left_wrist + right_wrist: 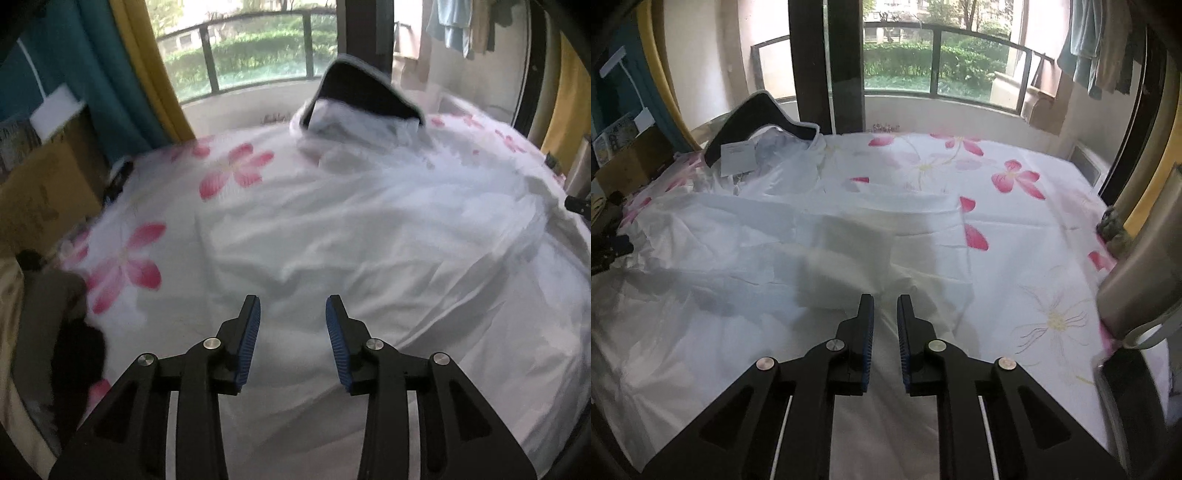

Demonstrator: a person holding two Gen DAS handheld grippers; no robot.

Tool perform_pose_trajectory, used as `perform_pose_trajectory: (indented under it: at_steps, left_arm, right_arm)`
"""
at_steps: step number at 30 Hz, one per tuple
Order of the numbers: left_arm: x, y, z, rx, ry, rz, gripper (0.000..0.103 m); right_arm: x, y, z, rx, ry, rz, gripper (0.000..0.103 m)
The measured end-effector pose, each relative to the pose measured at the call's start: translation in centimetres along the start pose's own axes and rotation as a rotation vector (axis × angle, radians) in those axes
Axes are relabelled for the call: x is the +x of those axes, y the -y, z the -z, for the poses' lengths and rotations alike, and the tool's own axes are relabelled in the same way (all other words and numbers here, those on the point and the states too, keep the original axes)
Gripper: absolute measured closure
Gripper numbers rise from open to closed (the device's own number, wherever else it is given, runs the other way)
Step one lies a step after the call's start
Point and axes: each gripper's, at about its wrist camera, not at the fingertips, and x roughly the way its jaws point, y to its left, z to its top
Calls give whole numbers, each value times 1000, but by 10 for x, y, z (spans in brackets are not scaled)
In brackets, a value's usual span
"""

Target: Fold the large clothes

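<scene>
Jaws of the left gripper and right gripper stand apart, empty; pinching near twelve o'clock might catch the floral bedsheet beneath the white garment.

We are in a home bedroom: a flower-print bedsheet, curtains, a balcony window and hanging laundry.

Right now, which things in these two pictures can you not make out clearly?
- White garment, left wrist view: motion blur smears its folds and edges.
- Its near hem, both views: hidden behind the left gripper and right gripper.
- Label near the dark collar, right wrist view: print too small to read.
- Metal flask, right wrist view: cut off by the picture's edge and blurred.
</scene>
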Motion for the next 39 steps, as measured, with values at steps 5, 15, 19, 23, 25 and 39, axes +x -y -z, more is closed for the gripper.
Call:
perform_pose_trajectory:
  at_steps: [5,15,19,23,25,39]
  left_arm:
    - [-15,-1,-42,-35,85,116,64]
    - [41,10,-121,-38,105,174,64]
    - [81,10,-143,-37,91,156,64]
    - [117,3,-156,-62,60,157,64]
    - [132,-3,-159,-83,37,162,64]
    - [143,-40,-146,-157,7,109,64]
  right_arm:
    - [-13,-11,-13,-73,47,-4,48]
    - [8,-51,-75,-269,79,3,46]
    - [34,-67,-101,-333,63,-8,46]
    - [74,-86,-132,-374,46,-26,46]
    - [93,-94,-146,-378,42,-32,46]
    - [199,-105,-192,-323,-18,-49,100]
